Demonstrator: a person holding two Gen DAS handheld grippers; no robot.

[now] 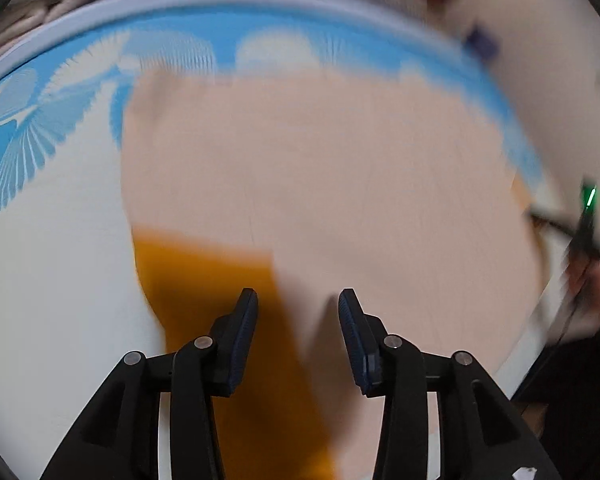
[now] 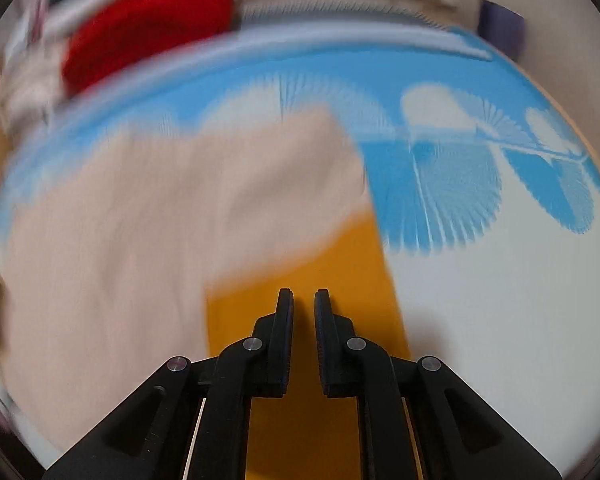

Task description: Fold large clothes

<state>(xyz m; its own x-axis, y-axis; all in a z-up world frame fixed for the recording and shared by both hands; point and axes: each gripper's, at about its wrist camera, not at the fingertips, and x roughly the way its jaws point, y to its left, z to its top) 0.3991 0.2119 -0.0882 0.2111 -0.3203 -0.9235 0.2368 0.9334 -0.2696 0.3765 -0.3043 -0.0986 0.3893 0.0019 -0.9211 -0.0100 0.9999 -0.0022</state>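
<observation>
A pale pink garment (image 1: 320,168) with an orange part (image 1: 212,280) lies flat on a white and blue patterned sheet (image 1: 40,140). My left gripper (image 1: 298,300) is open above the line where pink meets orange, holding nothing. In the right wrist view the pink garment (image 2: 140,220) lies to the left and its orange part (image 2: 300,272) runs under my right gripper (image 2: 304,296). The right jaws stand a narrow gap apart with nothing between them. Both views are blurred by motion.
A red cloth (image 2: 148,28) lies beyond the sheet's far edge, with pale clothes (image 2: 28,80) beside it. A purple object (image 2: 500,28) stands at the far right. The right hand-held gripper shows at the right edge of the left wrist view (image 1: 584,232).
</observation>
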